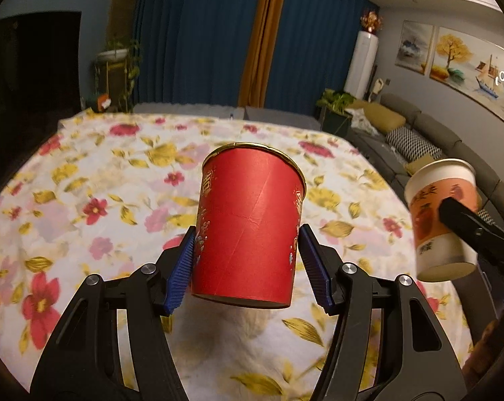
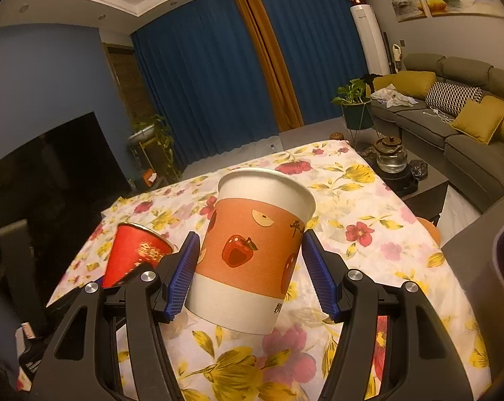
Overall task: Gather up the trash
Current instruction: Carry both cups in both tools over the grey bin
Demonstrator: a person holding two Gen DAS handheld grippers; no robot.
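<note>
Above the flowered surface (image 1: pixel 85 173), left tool (image 1: pixel 248 260) grips a red cup (image 1: pixel 248 227), right tool (image 2: pixel 248 270) a white-and-orange cup (image 2: pixel 252 250), both lifted clear, likely for binning.

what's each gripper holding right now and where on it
Left gripper clamps the red paper cup by its lower sides; right gripper clamps the apple-print paper cup by its mid-to-lower sides.
</note>
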